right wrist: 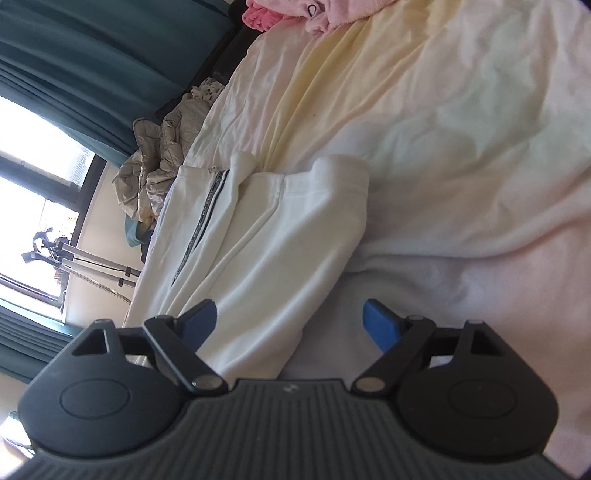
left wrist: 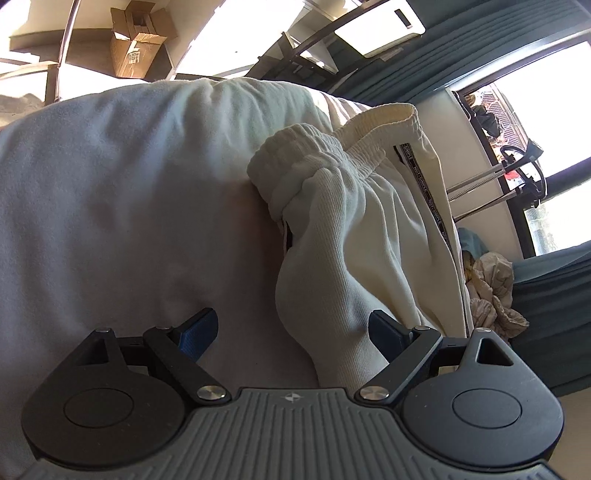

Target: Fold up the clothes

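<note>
I see both my left gripper and right gripper spread wide, holding nothing, over ribbed cream sweatpants on the pale fleecy bedsheet, the left view showing the gathered elastic waistband, the right a pink garment.

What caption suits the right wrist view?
Open right gripper poised over cream track pants with a striped side tape, lying on a pastel bedsheet.
</note>
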`<act>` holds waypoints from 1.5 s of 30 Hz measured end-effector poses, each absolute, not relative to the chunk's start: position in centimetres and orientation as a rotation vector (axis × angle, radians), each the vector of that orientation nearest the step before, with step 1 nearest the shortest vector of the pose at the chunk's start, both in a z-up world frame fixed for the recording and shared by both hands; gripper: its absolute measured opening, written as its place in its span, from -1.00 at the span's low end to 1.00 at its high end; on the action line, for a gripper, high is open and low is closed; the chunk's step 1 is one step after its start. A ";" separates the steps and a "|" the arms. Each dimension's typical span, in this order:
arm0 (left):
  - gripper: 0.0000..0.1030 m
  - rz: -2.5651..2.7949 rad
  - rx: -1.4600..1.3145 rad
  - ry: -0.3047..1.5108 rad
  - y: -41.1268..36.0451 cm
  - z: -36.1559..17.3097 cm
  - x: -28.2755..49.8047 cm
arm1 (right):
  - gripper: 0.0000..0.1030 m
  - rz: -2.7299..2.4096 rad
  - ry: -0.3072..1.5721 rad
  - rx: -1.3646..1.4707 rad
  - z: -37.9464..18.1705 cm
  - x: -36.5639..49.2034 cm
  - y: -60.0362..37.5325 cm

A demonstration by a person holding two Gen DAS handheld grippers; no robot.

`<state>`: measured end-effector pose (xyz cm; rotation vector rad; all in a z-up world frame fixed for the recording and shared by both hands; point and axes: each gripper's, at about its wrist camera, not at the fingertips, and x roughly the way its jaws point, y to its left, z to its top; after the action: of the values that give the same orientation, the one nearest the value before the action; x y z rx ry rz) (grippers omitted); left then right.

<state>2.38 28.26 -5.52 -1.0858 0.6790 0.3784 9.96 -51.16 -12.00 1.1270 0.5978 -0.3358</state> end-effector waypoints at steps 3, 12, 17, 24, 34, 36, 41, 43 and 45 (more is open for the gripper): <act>0.73 0.344 -1.196 0.677 28.6 -6.8 2.8 | 0.69 -0.329 0.567 1.201 -13.0 9.9 -51.7; 0.53 0.292 -1.285 0.616 28.9 -8.3 4.3 | 0.49 -0.280 0.492 1.189 -13.8 12.4 -51.3; 0.25 0.251 -1.332 0.621 29.7 -10.0 5.5 | -0.14 -0.286 0.488 1.154 -14.0 13.4 -51.1; -0.64 0.228 -1.371 0.536 30.0 -10.1 4.7 | -0.87 -0.326 0.445 1.137 -12.9 13.2 -51.5; -0.77 0.111 -1.446 0.318 29.4 -7.8 0.1 | -0.92 -0.369 0.318 1.178 -10.1 10.0 -51.7; -0.77 0.094 -1.473 0.310 29.1 -7.8 -0.5 | -0.92 -0.379 0.299 1.192 -9.7 9.2 -51.8; -0.77 0.086 -1.469 0.326 28.6 -7.3 -0.8 | -0.92 -0.396 0.269 1.185 -8.7 7.5 -51.7; -0.77 0.097 -1.431 0.333 28.4 -6.7 -0.5 | -0.91 -0.393 0.267 1.147 -8.0 7.7 -51.4; -0.77 0.105 -1.351 0.341 28.2 -5.7 0.4 | -0.91 -0.380 0.245 1.163 -7.5 8.2 -51.2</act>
<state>0.41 28.23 -5.69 -1.3506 0.3413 0.1048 8.18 -51.16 -7.51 1.1625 0.2446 -0.3804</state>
